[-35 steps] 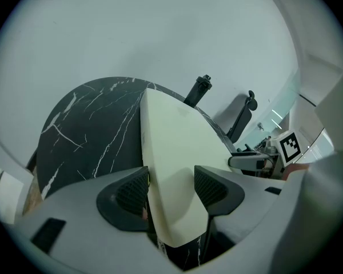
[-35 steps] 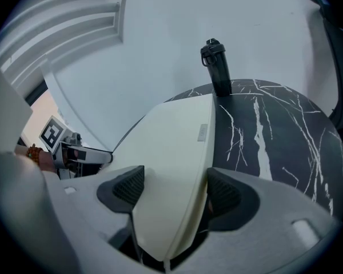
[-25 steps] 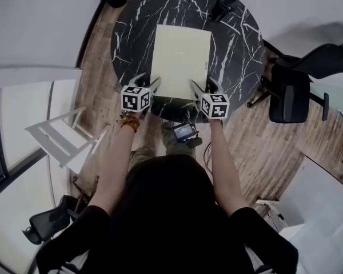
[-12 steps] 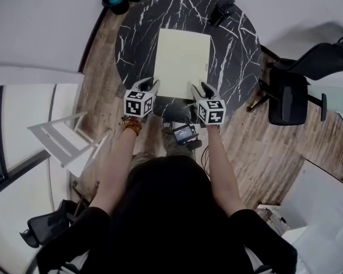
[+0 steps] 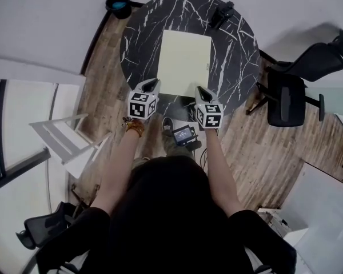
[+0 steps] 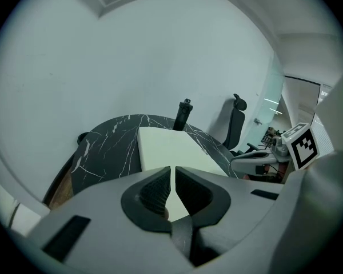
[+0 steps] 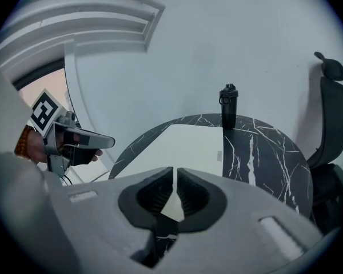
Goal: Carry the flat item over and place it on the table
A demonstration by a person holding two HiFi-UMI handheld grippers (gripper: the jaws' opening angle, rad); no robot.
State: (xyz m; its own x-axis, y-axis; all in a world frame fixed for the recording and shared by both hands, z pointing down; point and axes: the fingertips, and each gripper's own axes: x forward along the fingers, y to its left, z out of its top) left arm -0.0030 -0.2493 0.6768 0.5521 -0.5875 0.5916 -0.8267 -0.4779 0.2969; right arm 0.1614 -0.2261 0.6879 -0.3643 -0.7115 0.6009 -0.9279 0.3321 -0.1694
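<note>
We see flat item (image 5: 184,61) filling middle of round worktop (image 5: 137,44); bare marble strips left and right of it leave us passing room. Black bottle (image 5: 222,14) stands at far edge, apart from item, sole upright obstacle on top. Office chair (image 5: 291,96) crowds right side; white frame (image 5: 63,138) on floor at left, well apart from worktop

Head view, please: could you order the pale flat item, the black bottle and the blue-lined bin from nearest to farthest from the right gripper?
1. Pale flat item, on the table just ahead of the right gripper, whose empty jaws have just closed.
2. Black bottle, at the table's far right edge.
3. Blue-lined bin, on the floor, far left.
</note>
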